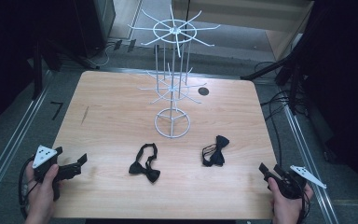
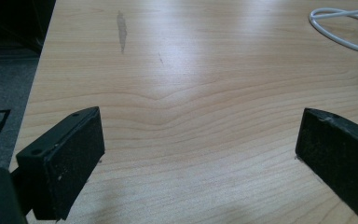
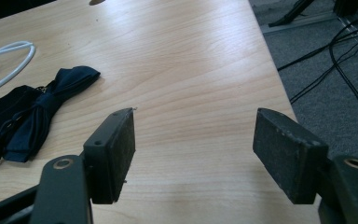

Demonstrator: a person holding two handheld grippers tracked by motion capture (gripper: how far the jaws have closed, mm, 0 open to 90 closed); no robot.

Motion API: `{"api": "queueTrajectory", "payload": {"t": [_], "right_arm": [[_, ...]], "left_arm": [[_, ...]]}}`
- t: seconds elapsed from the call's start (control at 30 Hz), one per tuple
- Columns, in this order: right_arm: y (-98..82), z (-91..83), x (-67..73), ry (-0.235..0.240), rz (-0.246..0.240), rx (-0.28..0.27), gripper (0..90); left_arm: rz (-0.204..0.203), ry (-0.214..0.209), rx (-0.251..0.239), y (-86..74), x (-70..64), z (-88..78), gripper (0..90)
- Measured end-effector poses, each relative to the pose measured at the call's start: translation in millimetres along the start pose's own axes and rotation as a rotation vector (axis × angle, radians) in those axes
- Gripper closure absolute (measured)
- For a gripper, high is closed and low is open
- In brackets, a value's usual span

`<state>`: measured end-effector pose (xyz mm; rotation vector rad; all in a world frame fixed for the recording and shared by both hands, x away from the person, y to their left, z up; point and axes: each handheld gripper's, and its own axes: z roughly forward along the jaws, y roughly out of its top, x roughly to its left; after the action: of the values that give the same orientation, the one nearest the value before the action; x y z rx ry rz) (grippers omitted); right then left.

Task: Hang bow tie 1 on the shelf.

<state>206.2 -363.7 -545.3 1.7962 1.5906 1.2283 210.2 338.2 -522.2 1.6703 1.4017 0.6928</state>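
The high view hangs above the counter's (image 1: 121, 93) near edge, facing forward and down, taking in the whole top. The left tool's (image 2: 196, 154) camera sits low near the near-left corner, looking across bare wood. The right tool's (image 3: 193, 154) camera sits low near the near-right corner; both share the white wire rack's (image 1: 172, 122) base ring.
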Motion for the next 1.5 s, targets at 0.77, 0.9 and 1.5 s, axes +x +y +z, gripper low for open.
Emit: {"api": "queueTrajectory", "payload": {"t": [0.77,0.9,1.5], "right_arm": [[5.5,24.3,46.6,0.072,-0.094,-0.003,36.6],[5.4,29.9,55.7,0.087,-0.112,0.007,36.6],[9.2,62.2,97.0,0.140,-0.150,0.028,36.7]], "left_arm": [[0.006,-0.010,0.007,0.3,0.5,0.4,1.5],[0.010,-0.011,0.009,0.4,-0.1,0.6,1.5],[0.014,-0.017,0.009,0.4,-1.0,1.1,1.5]]}}
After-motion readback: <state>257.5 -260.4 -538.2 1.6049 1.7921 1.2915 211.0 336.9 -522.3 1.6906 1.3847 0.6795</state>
